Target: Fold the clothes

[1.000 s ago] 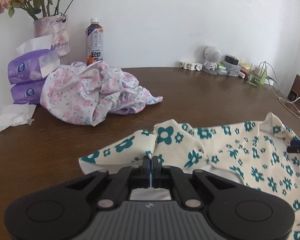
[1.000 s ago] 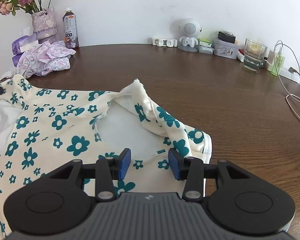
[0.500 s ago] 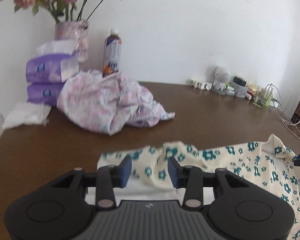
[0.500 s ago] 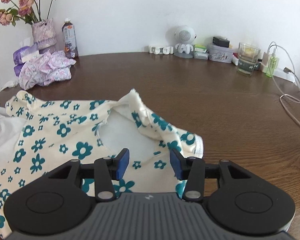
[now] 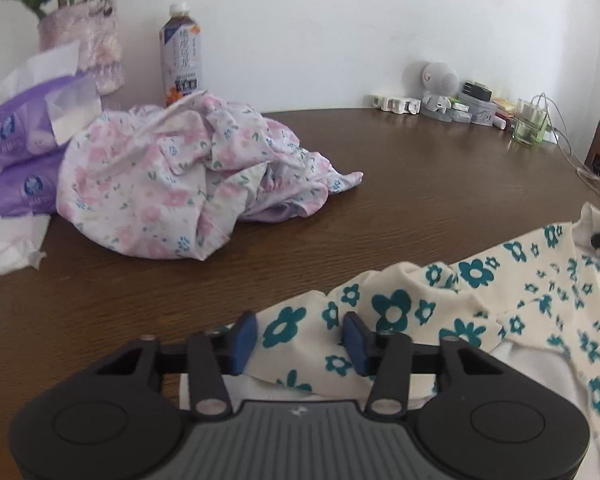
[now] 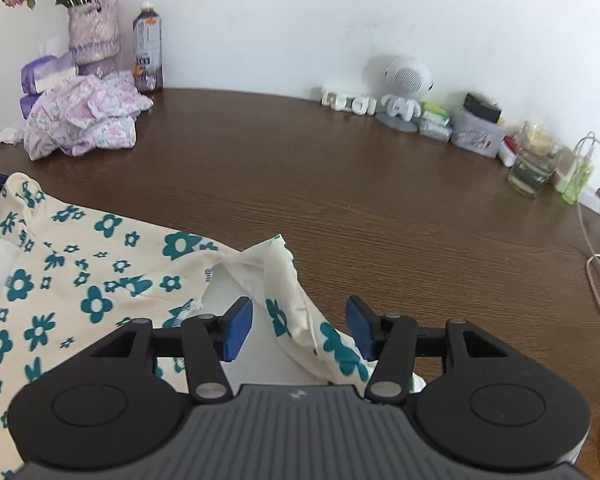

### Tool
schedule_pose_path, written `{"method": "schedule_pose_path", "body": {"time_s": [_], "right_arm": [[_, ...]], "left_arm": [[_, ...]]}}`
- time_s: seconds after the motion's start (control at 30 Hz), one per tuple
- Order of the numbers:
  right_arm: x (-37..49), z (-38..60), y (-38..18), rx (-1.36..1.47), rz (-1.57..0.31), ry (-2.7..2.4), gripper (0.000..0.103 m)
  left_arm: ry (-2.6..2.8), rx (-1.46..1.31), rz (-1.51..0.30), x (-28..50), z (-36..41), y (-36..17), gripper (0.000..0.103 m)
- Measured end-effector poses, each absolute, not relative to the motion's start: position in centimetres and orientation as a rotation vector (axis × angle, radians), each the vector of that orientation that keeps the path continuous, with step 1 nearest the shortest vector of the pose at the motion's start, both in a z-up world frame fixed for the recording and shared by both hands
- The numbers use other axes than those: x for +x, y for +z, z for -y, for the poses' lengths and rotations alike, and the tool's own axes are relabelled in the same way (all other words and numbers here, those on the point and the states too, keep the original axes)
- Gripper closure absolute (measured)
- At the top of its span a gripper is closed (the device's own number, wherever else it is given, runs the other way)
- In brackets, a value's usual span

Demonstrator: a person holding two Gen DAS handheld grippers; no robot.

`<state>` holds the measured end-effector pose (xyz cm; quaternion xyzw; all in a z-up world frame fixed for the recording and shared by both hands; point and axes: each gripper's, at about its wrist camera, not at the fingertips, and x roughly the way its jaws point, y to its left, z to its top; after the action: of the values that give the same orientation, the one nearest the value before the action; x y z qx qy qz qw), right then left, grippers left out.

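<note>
Left and right wrist views, near to far. The cream garment with teal flowers (image 5: pixel 480 312) lies spread on the brown counter (image 5: pixel 380 184), at its near side. In the right wrist view a raised fold of the garment's edge (image 6: pixel 276 264) stands just ahead of the right hand-held gripper (image 6: pixel 300 330), with bare wood directly to its right and beyond it. The left hand-held gripper (image 5: pixel 300 340) stands part open with its jaws closing; the garment's flowered edge lies between the blue pads (image 5: pixel 242 340), which do not press on it. The right hand-held gripper is about half open with its jaws opening; cloth lies between its pads (image 6: pixel 238 330), apart from both.

Middle ground: a wide strip of open counter runs across both views. To the left lies a crumpled pink floral garment (image 5: pixel 172 184), beside purple tissue packs (image 5: pixel 20 152).

Far edge, along the white wall: a vase of flowers (image 6: pixel 94 36), a drink bottle (image 5: pixel 180 56), a small white robot figure (image 6: pixel 406 84), a glass (image 6: pixel 534 164) and white cables (image 6: pixel 596 240) at far right.
</note>
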<state>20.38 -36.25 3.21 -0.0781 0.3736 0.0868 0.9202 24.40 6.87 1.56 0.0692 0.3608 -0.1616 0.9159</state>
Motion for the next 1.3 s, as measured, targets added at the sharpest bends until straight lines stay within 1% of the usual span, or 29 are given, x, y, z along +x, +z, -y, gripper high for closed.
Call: {"method": "schedule_pose_path", "body": {"time_s": [0.03,0.07,0.1,0.13,0.17,0.2,0.23,0.47,0.5,0.57,0.63,0.7,0.77,0.83,0.87,0.93,0.97,1.03,1.13,1.2,1.3], "right_arm": [[21.0,36.2,2.9,-0.16,-0.78,0.18,0.05],[21.5,36.2,2.5,-0.162,-0.794,0.182,0.05],[22.0,36.1,2.2,-0.163,-0.807,0.183,0.053],[22.3,36.1,2.0,-0.166,-0.814,0.182,0.064],[22.3,36.1,2.0,-0.169,-0.812,0.177,0.069],[22.3,36.1,1.9,-0.172,-0.81,0.173,0.084],[22.4,36.0,1.9,-0.175,-0.808,0.169,0.09],[22.6,35.9,1.7,-0.198,-0.795,0.139,0.09],[22.7,35.9,1.7,-0.201,-0.794,0.135,0.09],[22.8,35.9,1.7,-0.207,-0.79,0.127,0.086],[22.4,36.1,2.0,-0.201,-0.783,0.123,0.078],[21.7,36.3,2.5,-0.192,-0.768,0.124,0.076],[20.8,36.5,3.3,-0.175,-0.752,0.135,0.072],[19.8,36.6,4.0,-0.16,-0.736,0.147,0.065],[19.2,36.6,4.4,-0.159,-0.725,0.148,0.064],[18.0,36.8,5.0,-0.153,-0.708,0.15,0.059],[17.4,37.0,5.2,-0.146,-0.701,0.15,0.059],[16.0,37.2,5.6,-0.122,-0.692,0.154,0.059],[13.9,36.4,6.0,-0.095,-0.682,0.208,0.059],[12.7,35.3,6.1,-0.094,-0.677,0.257,0.059],[11.5,32.7,5.6,-0.14,-0.685,0.312,0.059]], "left_arm": [[-0.335,0.157,-0.735,24.1,-6.8,1.6,0.081],[-0.334,0.16,-0.737,23.8,-6.7,1.7,0.1],[-0.332,0.165,-0.738,23.6,-6.6,1.7,0.099],[-0.323,0.188,-0.73,23.3,-6.4,1.7,0.099],[-0.314,0.212,-0.722,23.0,-6.1,1.7,0.099],[-0.305,0.234,-0.715,22.8,-5.9,1.7,0.099],[-0.293,0.243,-0.711,22.6,-5.7,1.7,0.1],[-0.214,0.256,-0.679,22.3,-5.3,1.4,0.099],[-0.205,0.249,-0.682,22.4,-5.4,1.4,0.097],[-0.185,0.236,-0.682,22.5,-5.6,1.5,0.095],[-0.172,0.225,-0.677,22.5,-5.8,1.6,0.096],[-0.168,0.217,-0.678,22.5,-6.0,1.6,0.096],[-0.165,0.213,-0.684,22.7,-6.1,1.5,0.094],[-0.169,0.188,-0.673,22.5,-6.4,2.0,0.087],[-0.174,0.173,-0.661,22.4,-6.7,2.3,0.084],[-0.19,0.153,-0.632,21.7,-7.1,3.3,0.07],[-0.213,0.152,-0.624,21.1,-7.1,3.9,0.068],[-0.26,0.15,-0.609,19.9,-6.9,5.1,0.068],[-0.452,0.193,-0.611,17.6,-4.6,6.1,0.07],[-0.556,0.246,-0.648,16.3,-2.3,5.7,0.069],[-0.57,0.325,-0.701,15.8,0.3,3.9,0.073]]}}
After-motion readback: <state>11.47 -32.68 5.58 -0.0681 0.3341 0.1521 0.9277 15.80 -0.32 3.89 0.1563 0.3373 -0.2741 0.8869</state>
